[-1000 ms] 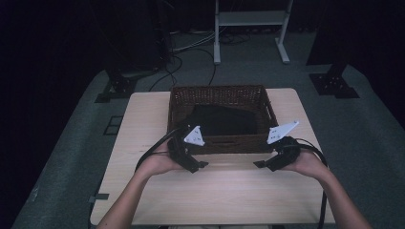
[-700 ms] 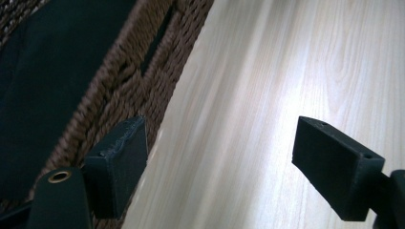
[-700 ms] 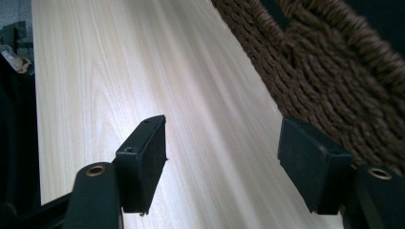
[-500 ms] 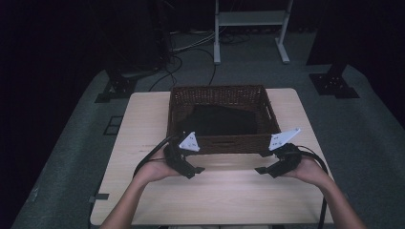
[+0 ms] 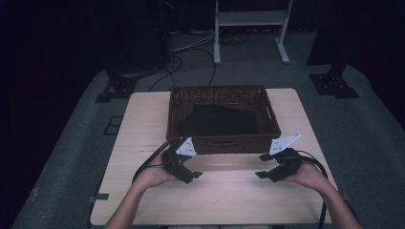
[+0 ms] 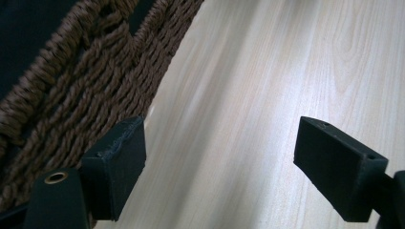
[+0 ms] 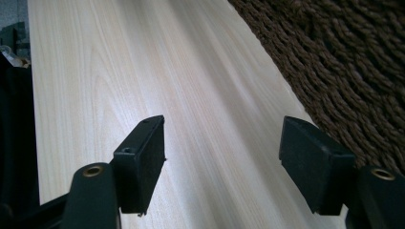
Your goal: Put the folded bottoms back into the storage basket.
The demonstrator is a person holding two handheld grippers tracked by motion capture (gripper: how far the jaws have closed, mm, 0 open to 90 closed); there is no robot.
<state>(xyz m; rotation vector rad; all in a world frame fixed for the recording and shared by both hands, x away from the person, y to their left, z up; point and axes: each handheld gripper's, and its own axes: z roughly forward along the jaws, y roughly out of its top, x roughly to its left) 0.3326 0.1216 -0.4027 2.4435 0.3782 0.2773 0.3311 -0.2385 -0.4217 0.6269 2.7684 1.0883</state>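
Both the left gripper (image 5: 192, 174) and the right gripper (image 5: 263, 165) stand wide, empty. The near basket (image 5: 217, 143) is stiff, likely light: grip its woven rim at left and right.

Dim room, light falling mainly on pale wood table (image 5: 143, 143). Grey carpet floor (image 5: 76, 157) round it. White metal stand legs (image 5: 250, 28) at far end, black cables (image 5: 176, 57) trailing nearby. Black stand bases (image 5: 114, 88) left & right (image 5: 334, 83). Bkgd walls lost in dark.

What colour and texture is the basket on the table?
Dark brown woven wicker. The basket weave shows best in the left gripper view.
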